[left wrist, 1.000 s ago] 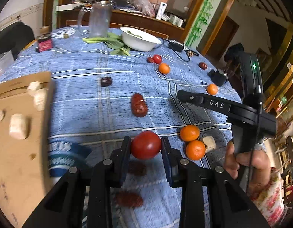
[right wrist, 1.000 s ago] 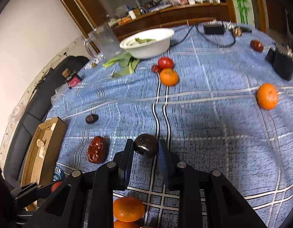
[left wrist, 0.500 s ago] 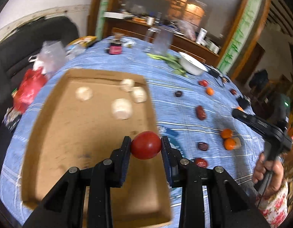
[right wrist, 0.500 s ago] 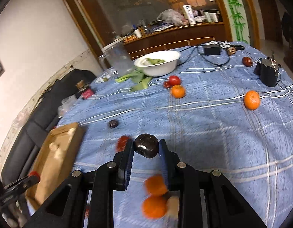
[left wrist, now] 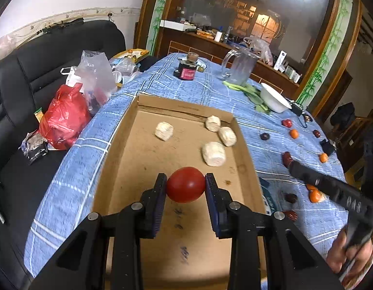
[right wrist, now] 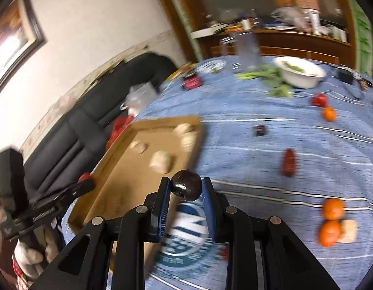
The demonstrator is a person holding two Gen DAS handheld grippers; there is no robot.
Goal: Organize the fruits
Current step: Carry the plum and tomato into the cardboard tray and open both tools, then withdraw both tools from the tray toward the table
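Left gripper [left wrist: 186, 188] clamped on a red tomato [left wrist: 185, 184], hanging over the near half of the cardboard tray [left wrist: 118, 159]. Smooth, taut, slippery skin, probably soft underneath; best pinched lightly across the widest part. Right gripper [right wrist: 186, 190] pinched shut on a small dark fruit [right wrist: 186, 188], just right of the tray's edge; firmer-looking, light. Beyond the left claw, pale chunks [left wrist: 213, 154] lying in the tray. Farther right, oranges [right wrist: 332, 208] scattered on the tablecloth [right wrist: 259, 111].

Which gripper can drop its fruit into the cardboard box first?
Probably the left. The left gripper holds the red tomato right over the cardboard box floor. The right gripper, gripping a dark fruit, looks to be just outside the box's near corner.
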